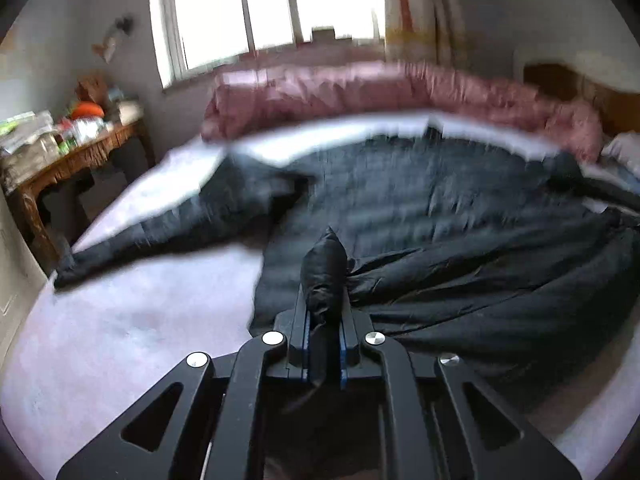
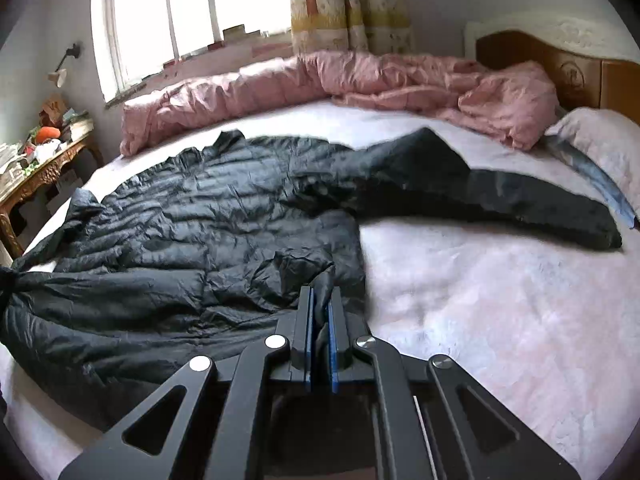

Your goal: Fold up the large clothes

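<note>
A large black puffer jacket [image 1: 440, 208] [image 2: 200, 216] lies spread on the pale bed sheet [image 2: 480, 288]. In the right wrist view one sleeve [image 2: 500, 196] stretches out to the right. In the left wrist view the other sleeve [image 1: 160, 236] trails off to the left. My left gripper [image 1: 325, 304] is shut on a puffed fold of the jacket's near edge, and the fold bulges up between the fingers. My right gripper [image 2: 322, 304] is shut on a thin pinch of the jacket's near corner. The left wrist view is blurred.
A rolled pink duvet [image 2: 320, 76] [image 1: 360, 88] lies along the far side of the bed under the window. A cluttered wooden side table [image 1: 80, 152] [image 2: 44, 172] stands at the left. A wooden headboard [image 2: 560, 68] and a pillow [image 2: 600, 140] are at the right.
</note>
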